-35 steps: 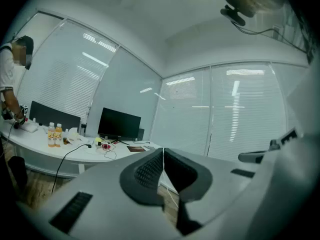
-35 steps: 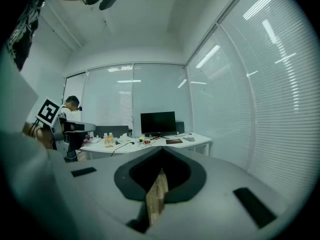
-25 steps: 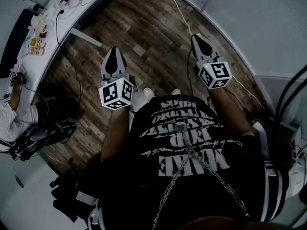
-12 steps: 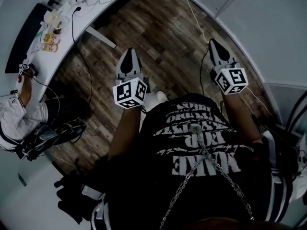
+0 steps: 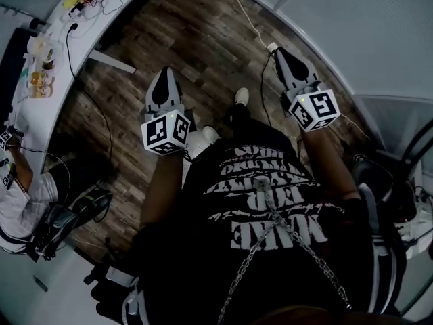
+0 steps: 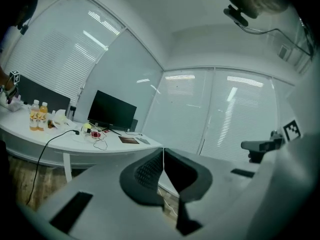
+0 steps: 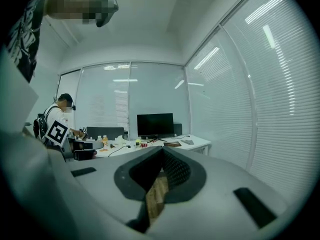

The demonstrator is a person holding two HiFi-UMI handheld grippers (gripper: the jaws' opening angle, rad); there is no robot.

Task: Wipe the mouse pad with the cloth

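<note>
I cannot make out a cloth or a mouse pad in any view. In the head view my left gripper (image 5: 164,72) and right gripper (image 5: 276,51) are held out level over the wooden floor (image 5: 203,39), away from the white desk (image 5: 81,32). The left gripper (image 6: 163,150) has its jaws together with nothing between them. My right gripper (image 7: 162,149) is also shut and empty. Both point across the room toward the desk with its dark monitor (image 6: 111,111).
The curved desk carries bottles (image 5: 37,80), cables and small items. Another person (image 5: 17,188) sits at its left end beside a bag (image 5: 61,215). A white cable (image 5: 247,15) runs over the floor. A pale partition (image 5: 379,39) closes the right side.
The person has taken a step: one shoe now shows further forward on the floor. Both grippers stay shut and empty, held out in front as before.
</note>
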